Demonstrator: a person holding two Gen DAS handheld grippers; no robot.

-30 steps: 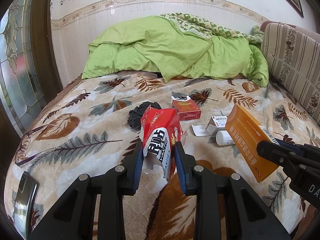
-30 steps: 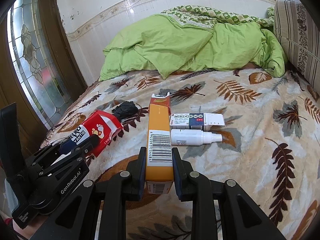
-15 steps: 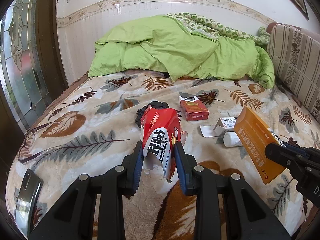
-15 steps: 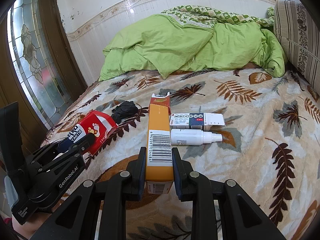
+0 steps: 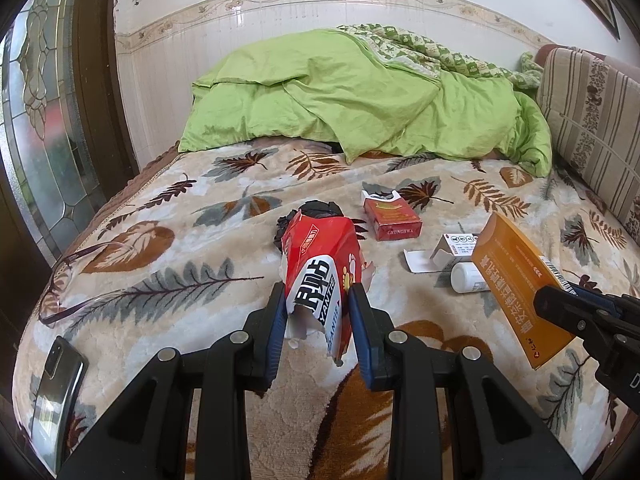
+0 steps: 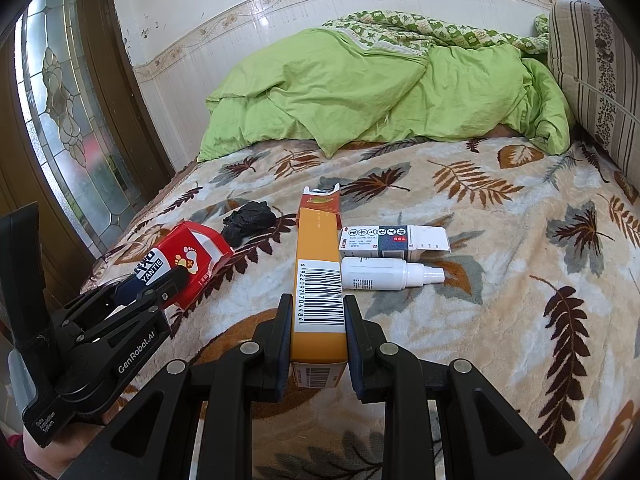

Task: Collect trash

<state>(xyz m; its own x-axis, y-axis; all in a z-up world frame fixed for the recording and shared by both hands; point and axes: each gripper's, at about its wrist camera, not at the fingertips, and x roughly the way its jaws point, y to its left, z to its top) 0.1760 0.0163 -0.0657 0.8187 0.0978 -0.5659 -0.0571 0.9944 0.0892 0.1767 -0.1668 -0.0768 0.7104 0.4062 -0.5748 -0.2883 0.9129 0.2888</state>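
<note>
My left gripper (image 5: 318,304) is shut on a torn red box (image 5: 320,256) and holds it above the bed. It also shows in the right wrist view (image 6: 188,258). My right gripper (image 6: 318,316) is shut on a long orange box (image 6: 318,268), which also shows in the left wrist view (image 5: 516,284). On the leaf-patterned blanket (image 6: 500,280) lie a red cigarette pack (image 5: 392,218), a crumpled black bag (image 6: 250,222), a white spray bottle (image 6: 384,274) and an open white-and-blue carton (image 6: 394,238).
A phone (image 5: 58,392) and a pair of glasses (image 5: 68,280) lie at the bed's left edge. A green duvet (image 5: 360,100) is heaped at the far end. A striped cushion (image 5: 592,120) stands on the right. A glass-panelled door (image 6: 68,112) is on the left.
Both grippers have drawn back and slightly up from the bed with their boxes still held. The left camera view has shifted a little to the right.
</note>
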